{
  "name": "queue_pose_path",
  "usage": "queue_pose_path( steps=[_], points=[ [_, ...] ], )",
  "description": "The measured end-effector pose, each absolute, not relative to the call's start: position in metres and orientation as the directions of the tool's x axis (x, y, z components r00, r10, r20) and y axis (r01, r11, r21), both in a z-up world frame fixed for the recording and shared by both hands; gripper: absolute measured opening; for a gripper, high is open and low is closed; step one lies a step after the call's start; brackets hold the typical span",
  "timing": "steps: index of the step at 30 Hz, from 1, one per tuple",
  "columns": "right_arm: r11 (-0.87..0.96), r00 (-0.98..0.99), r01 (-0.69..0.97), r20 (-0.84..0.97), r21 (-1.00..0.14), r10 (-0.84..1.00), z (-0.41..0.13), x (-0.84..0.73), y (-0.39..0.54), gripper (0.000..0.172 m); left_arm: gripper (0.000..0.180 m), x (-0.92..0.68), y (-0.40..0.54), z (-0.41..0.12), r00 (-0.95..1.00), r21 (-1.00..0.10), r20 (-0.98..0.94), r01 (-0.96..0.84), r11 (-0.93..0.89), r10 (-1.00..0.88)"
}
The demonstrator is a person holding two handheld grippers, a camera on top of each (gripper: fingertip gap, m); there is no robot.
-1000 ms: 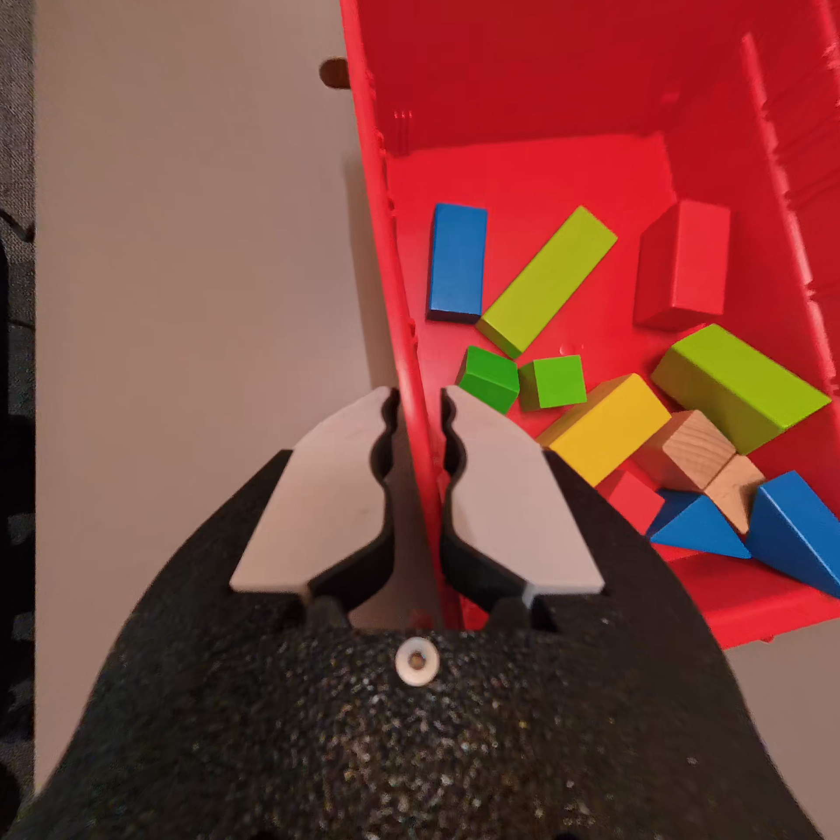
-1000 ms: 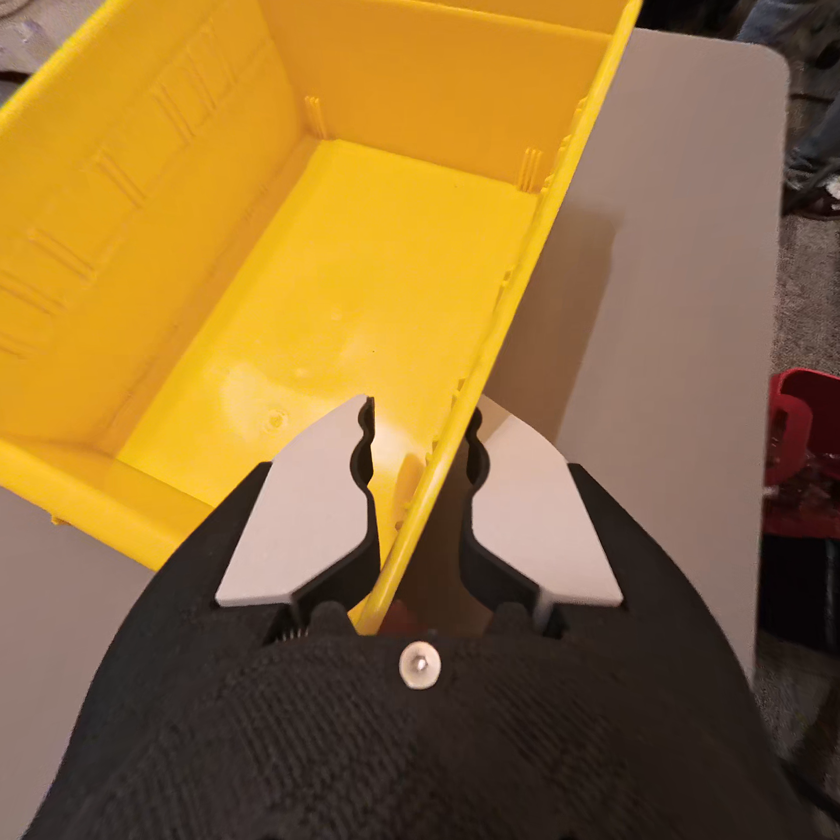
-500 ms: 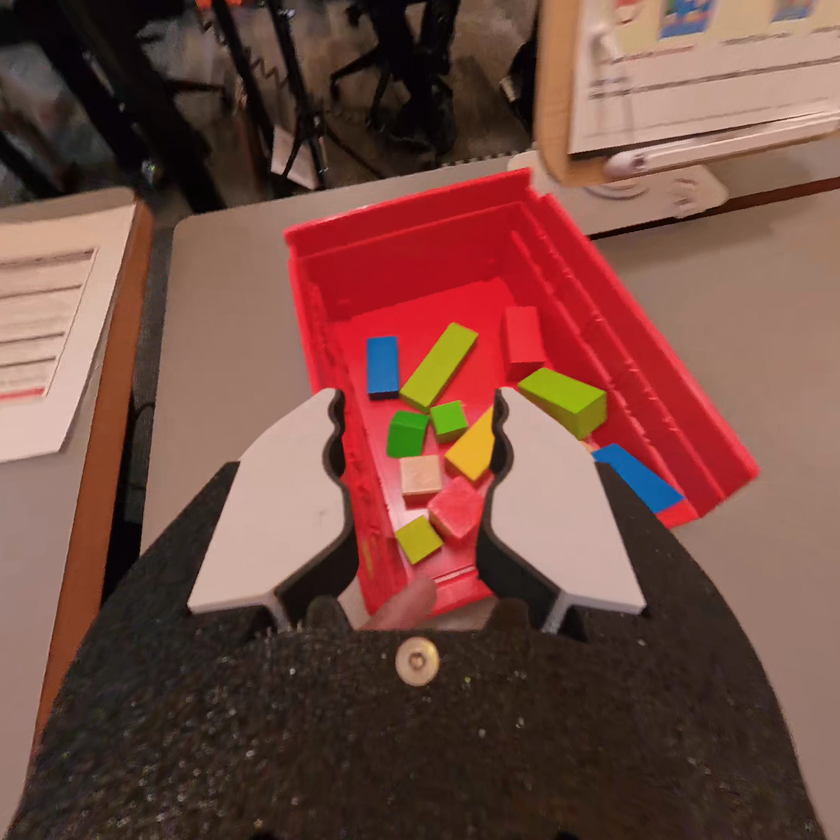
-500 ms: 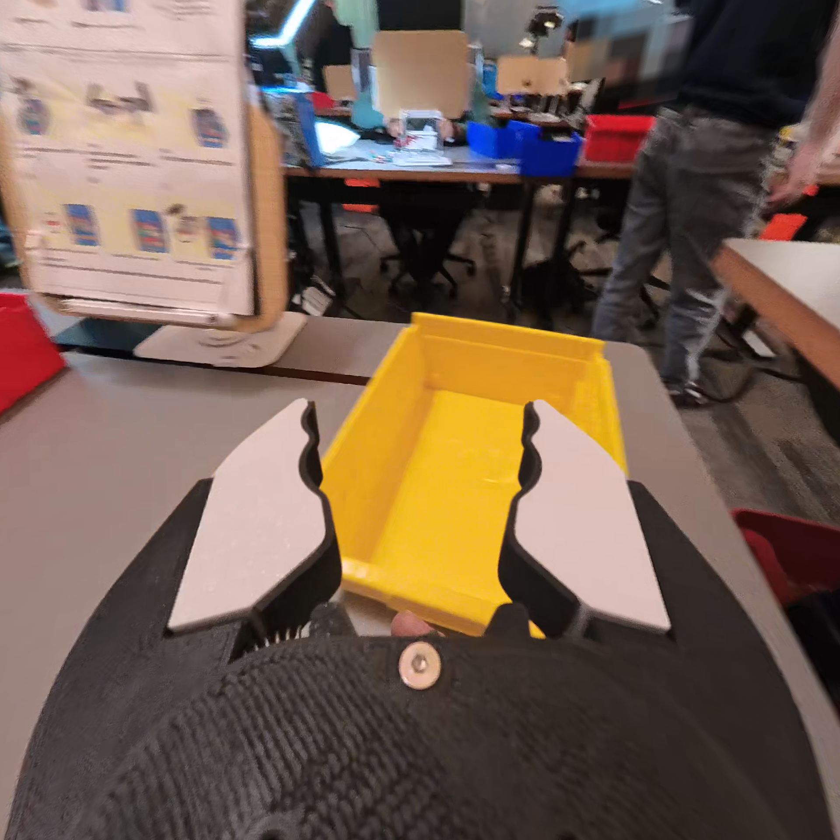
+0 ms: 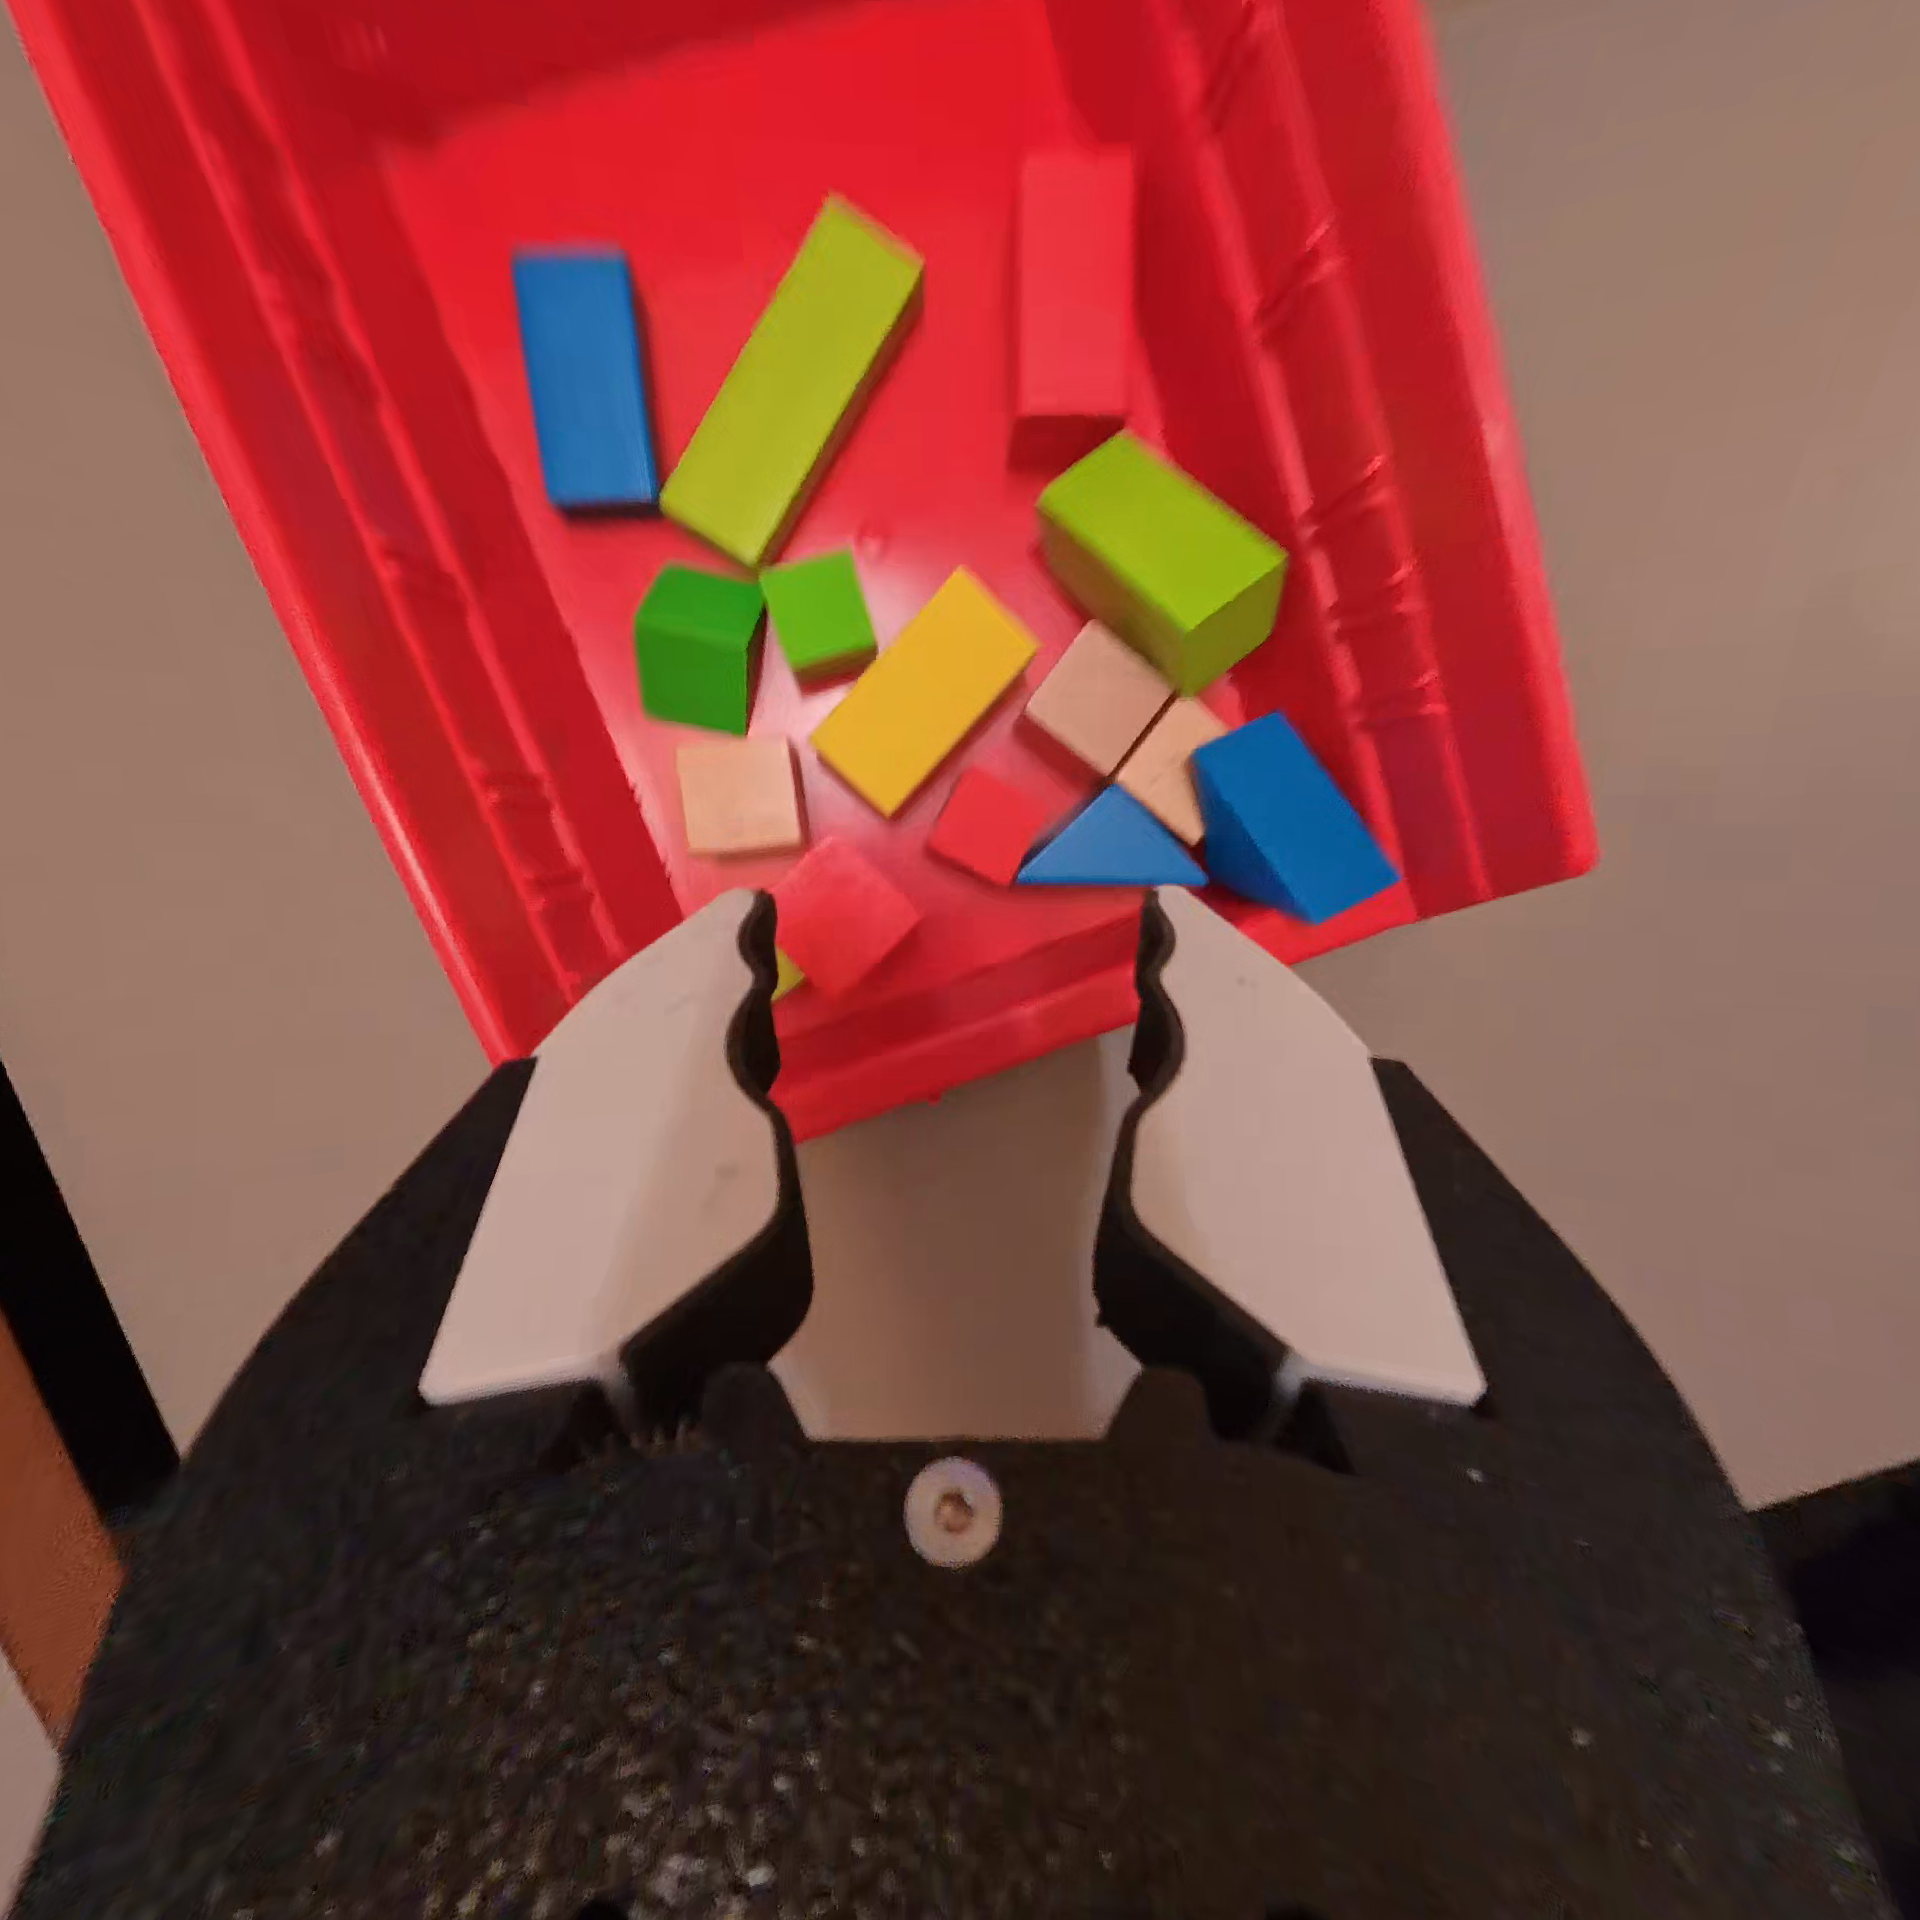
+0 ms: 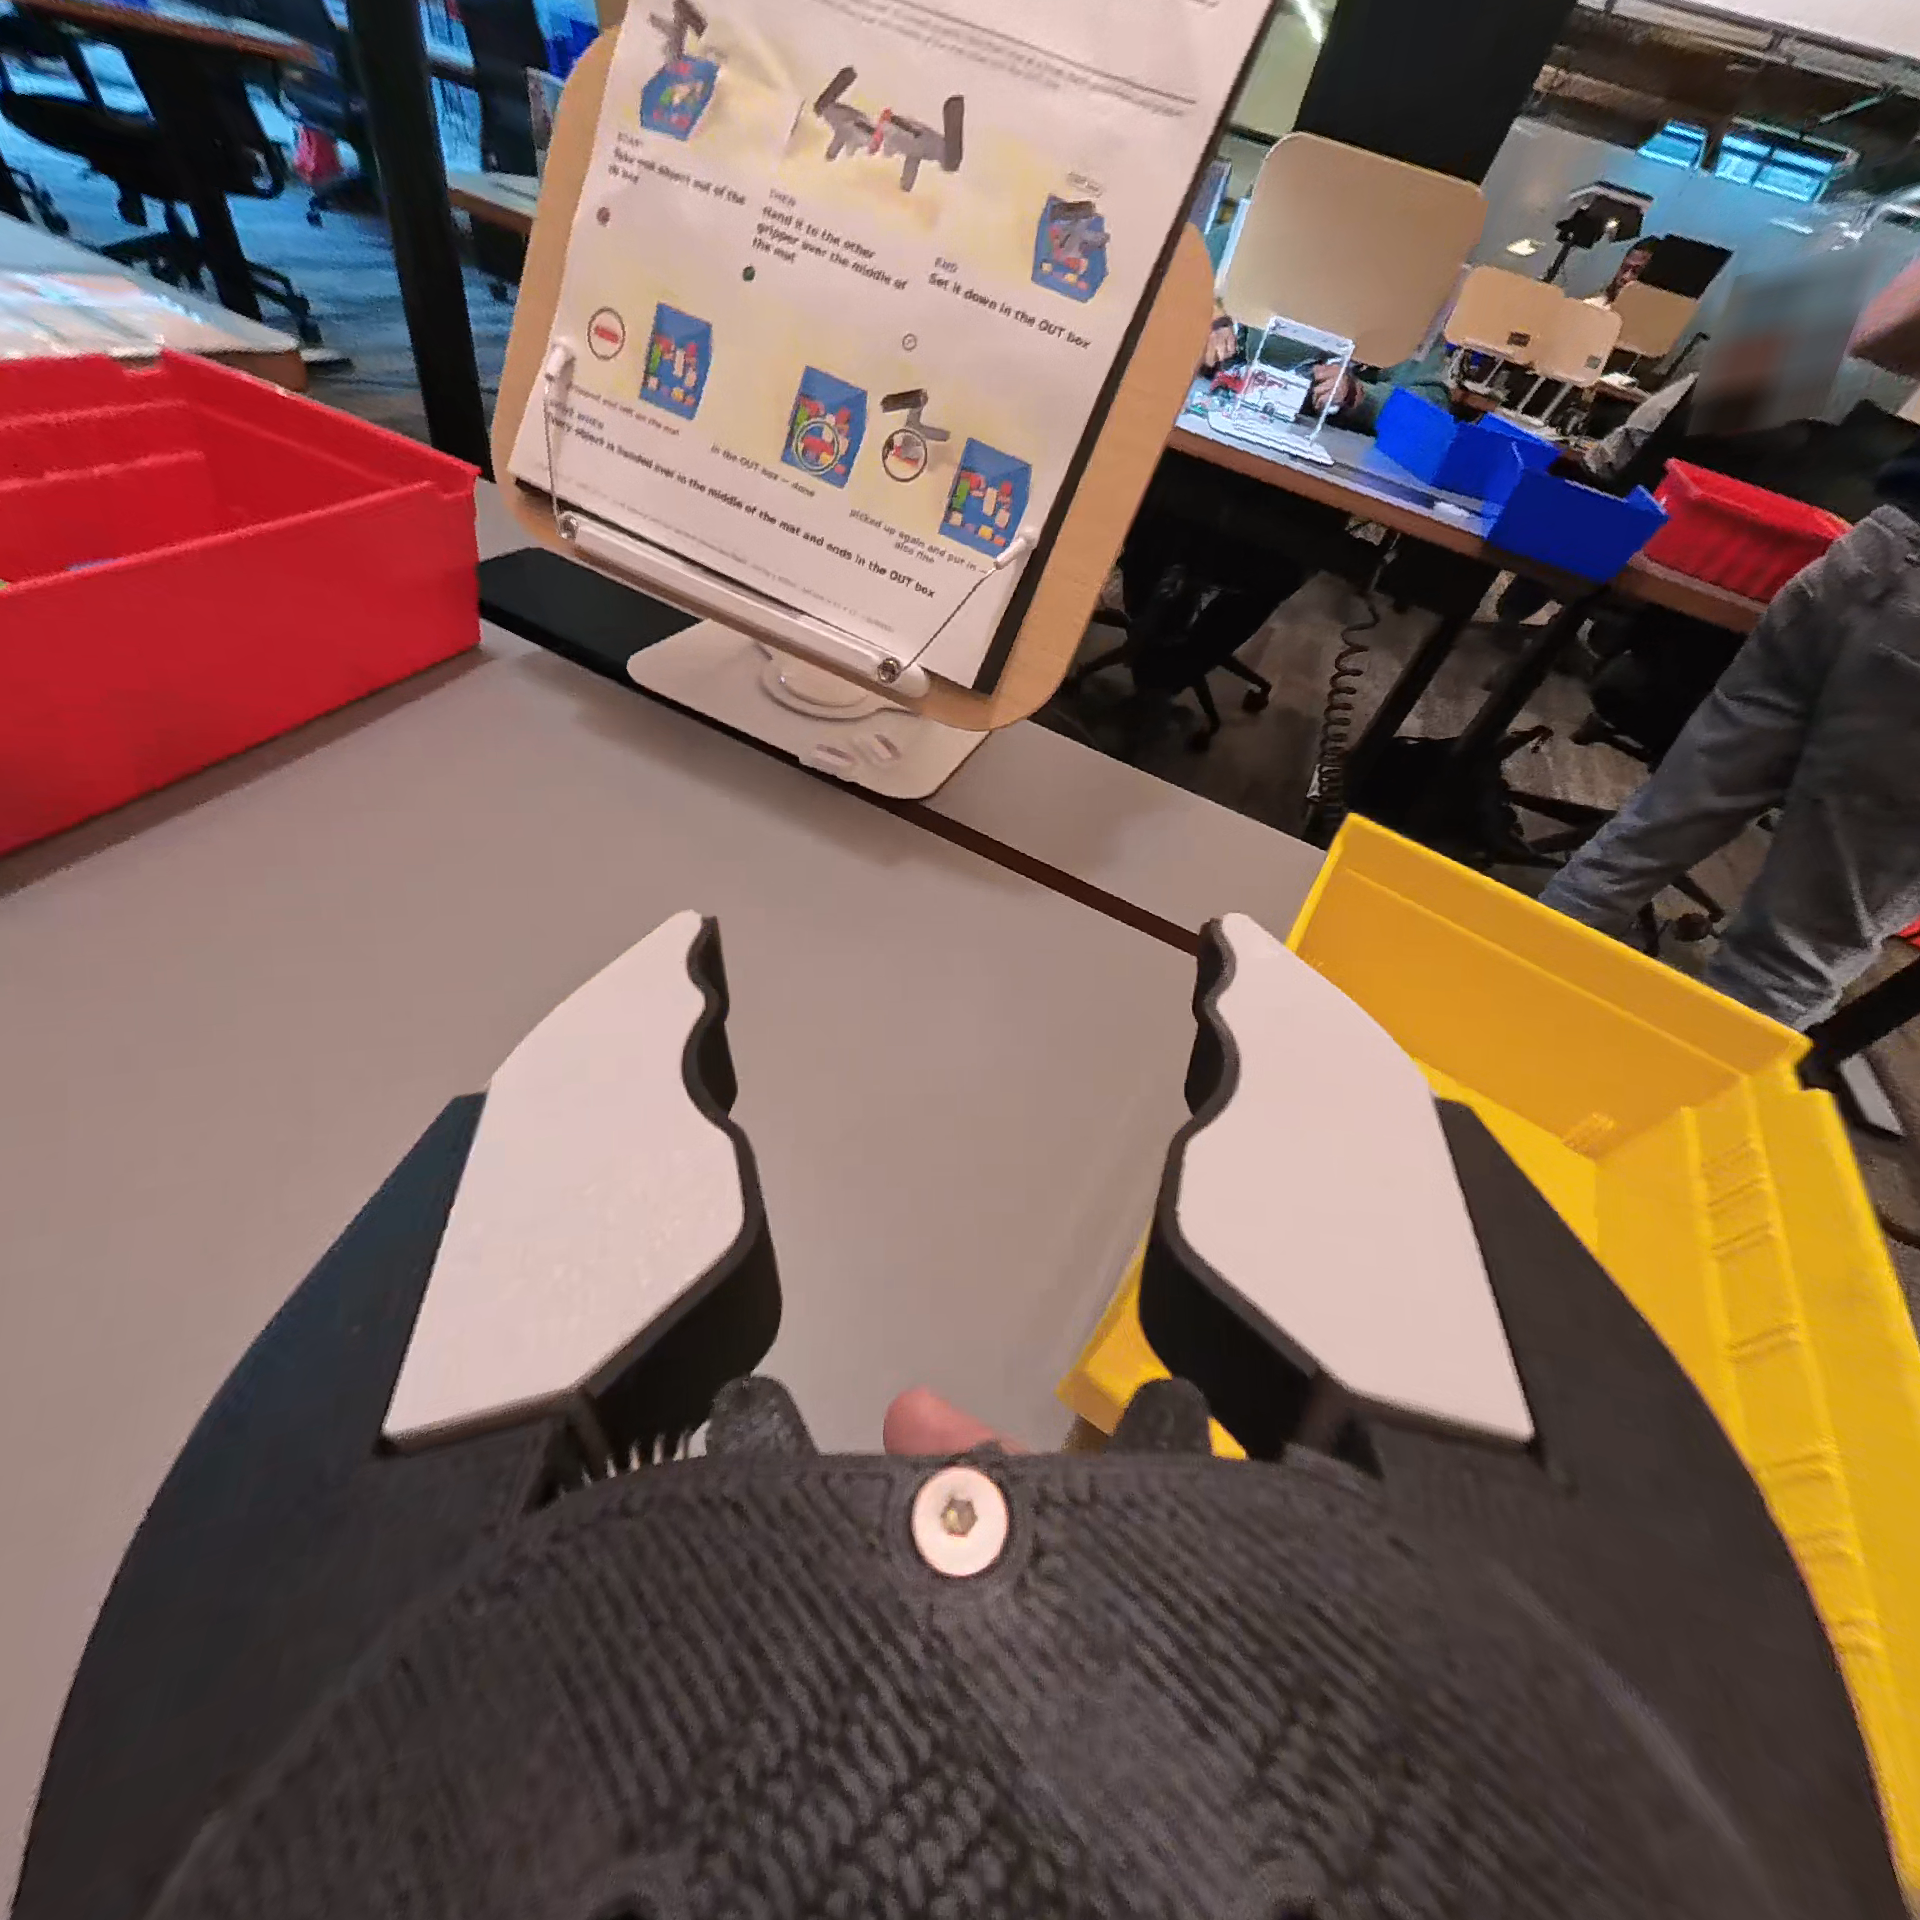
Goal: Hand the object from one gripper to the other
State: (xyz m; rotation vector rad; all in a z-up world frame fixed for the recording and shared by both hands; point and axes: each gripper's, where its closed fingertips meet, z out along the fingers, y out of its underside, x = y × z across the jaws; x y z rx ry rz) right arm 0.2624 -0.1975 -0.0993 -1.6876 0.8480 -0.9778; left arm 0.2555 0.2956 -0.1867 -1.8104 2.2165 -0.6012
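Grey table (image 6: 312,1039): your left gripper (image 5: 951,914) gaped empty over the red bin (image 5: 260,312)'s blocks, right gripper (image 6: 956,935) wide, empty; handover unstarted

Ahead of my left gripper (image 5: 951,925) sits the bin (image 5: 343,499) on the table (image 5: 166,727), its near wall passing under my fingertips. Inside it the blocks (image 5: 920,691) lie scattered across the floor, most toward the near end and the right wall; one cube (image 5: 844,914) lies just off my left fingertip, with another block half hidden behind that finger. Ahead of my right gripper (image 6: 956,945) is bare table (image 6: 416,935). A second bin (image 6: 1558,1039) sits to its right, reaching back beside the right finger. The first bin (image 6: 208,623) lies far left. A document stand (image 6: 831,416) stands straight ahead, behind the table seam
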Motion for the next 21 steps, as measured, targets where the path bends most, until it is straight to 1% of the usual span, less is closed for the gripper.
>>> queue_pose_path(
  steps=[1, 4, 7, 8, 10, 11, 12, 14, 15, 18, 21],
  points=[
    [-0.265, 0.442, -0.095, 0.198, -0.96, -0.875, -0.098, 0.262, -0.198, 0.086, 0.065, 0.252, 0.299, -0.194, -0.201, -0.395, 0.092, -0.906, 0.149, -0.975],
    [-0.249, 0.445, -0.104, 0.179, -0.963, -0.878, -0.099, 0.261, -0.2, 0.084, 0.065, 0.251, 0.307, -0.209, -0.13, -0.308, 0.118, -0.947, 0.088, -0.985],
    [-0.286, 0.462, -0.111, 0.205, -0.952, -0.863, -0.106, 0.261, -0.196, 0.084, 0.064, 0.258, 0.307, -0.222, 0.017, -0.254, 0.2, -0.965, -0.068, -0.98],
    [-0.305, 0.465, -0.115, 0.22, -0.945, -0.857, -0.109, 0.261, -0.196, 0.084, 0.061, 0.259, 0.306, -0.227, 0.054, -0.223, 0.226, -0.969, -0.106, -0.973],
    [-0.33, 0.468, -0.118, 0.24, -0.937, -0.85, -0.114, 0.261, -0.194, 0.084, 0.064, 0.264, 0.317, -0.23, 0.124, -0.203, 0.187, -0.966, -0.162, -0.975],
    [-0.337, 0.482, -0.123, 0.241, -0.934, -0.843, -0.117, 0.261, -0.191, 0.085, 0.065, 0.263, 0.318, -0.232, 0.156, -0.172, 0.183, -0.967, -0.188, -0.971],
    [-0.34, 0.496, -0.126, 0.237, -0.932, -0.835, -0.119, 0.26, -0.188, 0.085, 0.066, 0.26, 0.317, -0.235, 0.166, -0.134, 0.178, -0.972, -0.191, -0.97],
    [-0.33, 0.51, -0.118, 0.228, -0.937, -0.83, -0.118, 0.259, -0.183, 0.085, 0.067, 0.254, 0.326, -0.24, 0.163, -0.085, 0.089, -0.982, -0.17, -0.983],
    [-0.321, 0.516, -0.114, 0.221, -0.94, -0.828, -0.117, 0.259, -0.181, 0.085, 0.064, 0.253, 0.33, -0.24, 0.17, -0.08, 0.048, -0.982, -0.173, -0.984],
    [-0.318, 0.533, -0.107, 0.216, -0.942, -0.818, -0.117, 0.257, -0.176, 0.085, 0.065, 0.256, 0.332, -0.24, 0.173, -0.096, -0.004, -0.98, -0.172, -0.985],
    [-0.312, 0.536, -0.106, 0.211, -0.944, -0.817, -0.116, 0.257, -0.176, 0.085, 0.064, 0.253, 0.328, -0.25, 0.19, -0.065, -0.019, -0.98, -0.188, -0.982]
  ],
)
